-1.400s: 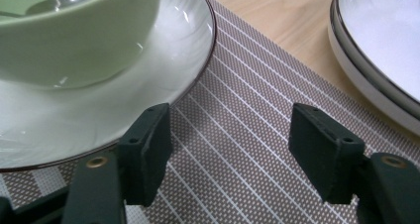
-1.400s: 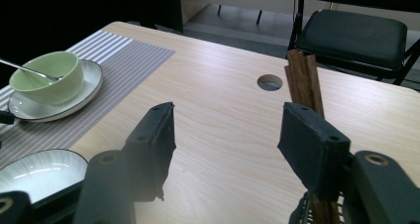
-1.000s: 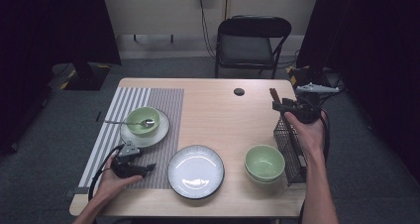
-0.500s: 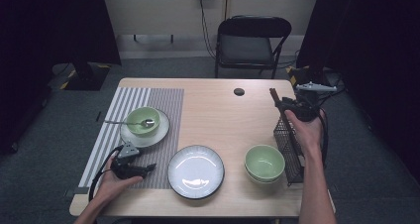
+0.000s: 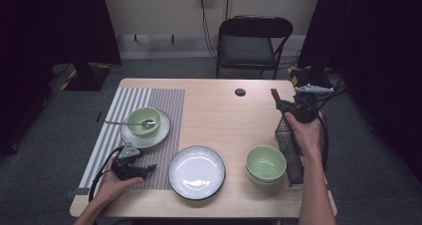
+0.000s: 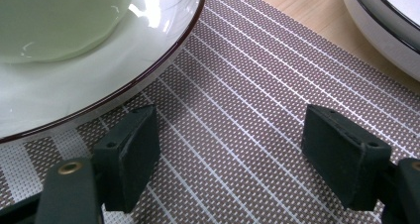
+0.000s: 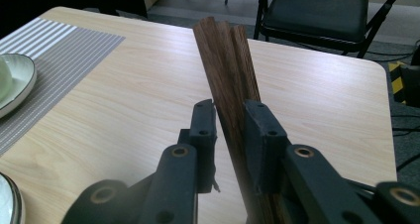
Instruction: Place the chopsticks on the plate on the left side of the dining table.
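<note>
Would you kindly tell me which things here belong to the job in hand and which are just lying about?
In the job: right claw, whose jaws have just been closing on the wooden chopsticks; wire basket below them.

Lying about: left claw, open over the placemat; empty plate; green bowls; bowl with spoon; chair.

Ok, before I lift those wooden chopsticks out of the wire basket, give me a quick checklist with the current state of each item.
1. Right gripper closed on the chopsticks; its jaws have just been closing: ok.
2. All sticks inside the grip: cannot tell.
3. Chopsticks' lower ends free of the wire basket: cannot tell.
4. Stacked green bowls beside the basket, apart from the right gripper: ok.
5. Left gripper open, resting on the placemat, out of the way: ok.
</note>
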Available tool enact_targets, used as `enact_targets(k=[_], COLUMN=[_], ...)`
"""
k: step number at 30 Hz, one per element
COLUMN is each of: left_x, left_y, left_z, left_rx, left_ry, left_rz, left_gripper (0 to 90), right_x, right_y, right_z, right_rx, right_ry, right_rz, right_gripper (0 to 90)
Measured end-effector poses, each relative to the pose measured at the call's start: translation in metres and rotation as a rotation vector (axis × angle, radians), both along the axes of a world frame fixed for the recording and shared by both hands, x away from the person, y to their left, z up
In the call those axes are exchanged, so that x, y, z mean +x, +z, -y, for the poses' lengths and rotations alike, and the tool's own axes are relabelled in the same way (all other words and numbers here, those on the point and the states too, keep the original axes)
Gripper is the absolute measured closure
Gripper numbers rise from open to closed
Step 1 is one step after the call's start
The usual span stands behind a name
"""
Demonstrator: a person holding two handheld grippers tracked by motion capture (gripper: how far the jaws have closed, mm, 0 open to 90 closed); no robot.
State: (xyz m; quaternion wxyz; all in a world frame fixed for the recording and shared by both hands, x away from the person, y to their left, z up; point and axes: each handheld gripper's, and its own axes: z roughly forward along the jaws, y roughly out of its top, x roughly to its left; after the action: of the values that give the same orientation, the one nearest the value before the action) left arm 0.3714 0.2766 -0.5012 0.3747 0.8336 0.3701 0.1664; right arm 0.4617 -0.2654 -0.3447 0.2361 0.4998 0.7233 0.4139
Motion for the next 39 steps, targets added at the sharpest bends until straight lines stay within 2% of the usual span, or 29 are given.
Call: enact_targets(k=[5, 14, 30, 34, 39], left_x=[0.000, 0.000, 0.000, 0.000, 0.000], left_y=[0.000, 0.000, 0.000, 0.000, 0.000], left_z=[0.000, 0.000, 0.000, 0.000, 0.000], left_rx=[0.001, 0.001, 0.001, 0.001, 0.000], left_ry=[0.000, 0.000, 0.000, 0.000, 0.001], left_rz=[0.000, 0.000, 0.000, 0.000, 0.001], left_gripper=[22.2, 22.2, 22.2, 22.2, 22.2], right_x=[-0.005, -0.011, -0.014, -0.017, -0.020], right_y=[0.000, 0.006, 0.018, 0.025, 0.034], right_z=[0.006, 0.010, 0.007, 0.008, 0.008], right_rx=[0.025, 0.033, 0.043, 0.055, 0.055], right_ry=[0.000, 0.000, 0.017, 0.021, 0.024], right_rz=[0.018, 0.041, 0.103, 0.129, 0.152], right_gripper=[77.7, 78.3, 79.2, 83.2, 83.5])
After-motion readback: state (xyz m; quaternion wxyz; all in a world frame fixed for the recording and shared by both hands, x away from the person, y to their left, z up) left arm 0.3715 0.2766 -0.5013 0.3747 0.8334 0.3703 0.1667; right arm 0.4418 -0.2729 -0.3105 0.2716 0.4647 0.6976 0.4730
